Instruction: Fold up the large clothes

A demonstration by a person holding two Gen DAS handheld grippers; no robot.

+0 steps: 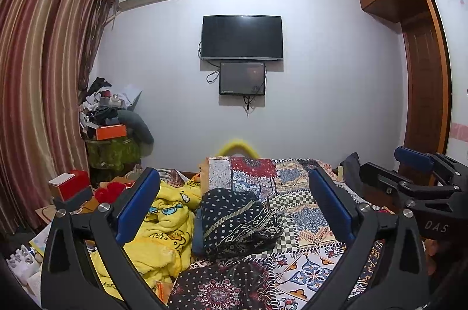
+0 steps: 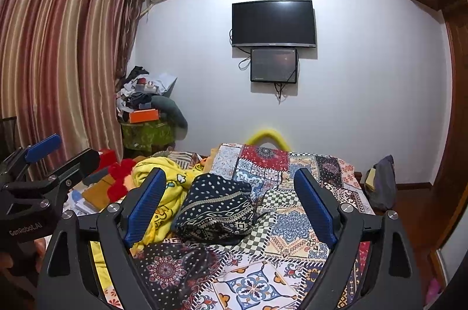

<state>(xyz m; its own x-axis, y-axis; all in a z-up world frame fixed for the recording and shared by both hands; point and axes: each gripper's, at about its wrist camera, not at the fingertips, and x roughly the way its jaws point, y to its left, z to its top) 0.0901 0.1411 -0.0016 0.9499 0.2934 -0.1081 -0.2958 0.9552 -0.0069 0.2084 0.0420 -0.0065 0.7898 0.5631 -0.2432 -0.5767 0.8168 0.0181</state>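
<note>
A dark navy garment with white dots and geometric bands [image 1: 238, 222] [image 2: 216, 210] lies bundled in a heap on the patchwork bedspread [image 1: 304, 210] [image 2: 295, 228]. A crumpled yellow cartoon-print garment [image 1: 163, 228] [image 2: 163, 181] lies just left of it. My left gripper [image 1: 234, 210] hovers open above the bed, the navy bundle framed between its blue pads, held by nothing. My right gripper [image 2: 229, 210] is also open and empty, the same bundle lying ahead of it. Each gripper shows at the other view's edge: the right gripper [image 1: 415, 172], the left gripper [image 2: 49, 160].
A red plush item [image 2: 120, 178] and boxes [image 1: 70, 184] clutter the left bedside. A piled green stand [image 1: 112, 140] fills the far corner by striped curtains [image 1: 38, 82]. A TV [image 1: 242, 37] hangs on the far wall. A wooden wardrobe [image 1: 421, 82] lines the right side.
</note>
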